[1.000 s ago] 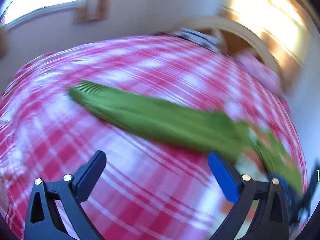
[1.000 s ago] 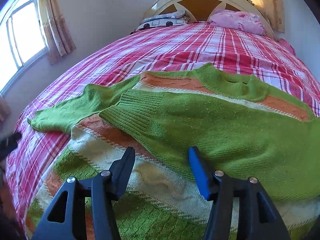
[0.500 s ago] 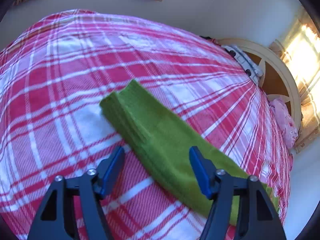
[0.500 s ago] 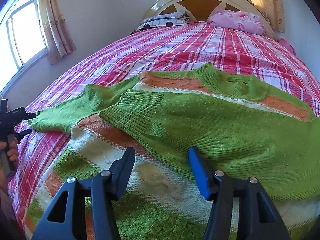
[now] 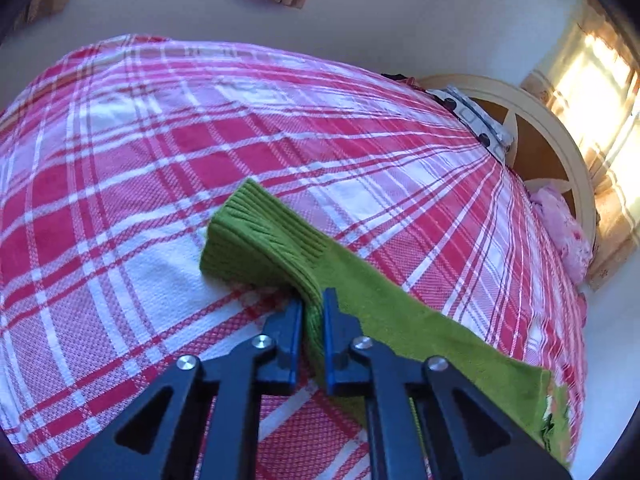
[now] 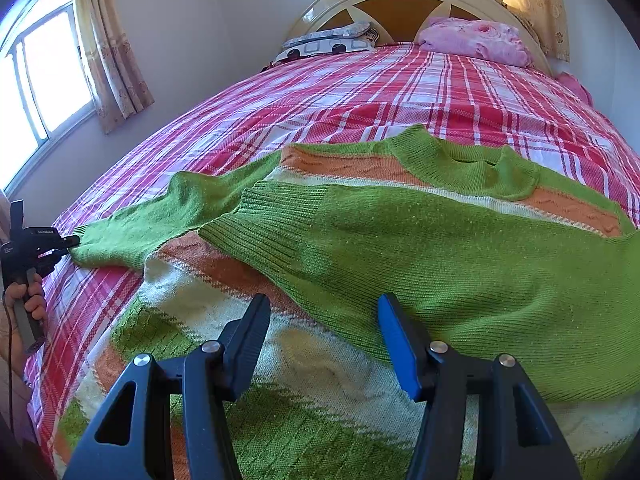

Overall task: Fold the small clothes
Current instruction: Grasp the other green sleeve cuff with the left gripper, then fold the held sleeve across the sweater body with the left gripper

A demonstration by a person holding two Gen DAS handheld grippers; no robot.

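My left gripper (image 5: 311, 309) is clenched on the sleeve (image 5: 280, 248) lying at nine o'clock of the sweater (image 6: 400, 248); I'd lift gently across. Right gripper (image 6: 324, 320) hangs released.

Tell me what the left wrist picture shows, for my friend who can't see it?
The left gripper is pinched shut on a green sleeve near its ribbed cuff. The sleeve lies on a bed with a red, pink and white checked cover. Far off on the right are a cream headboard and a pink pillow.
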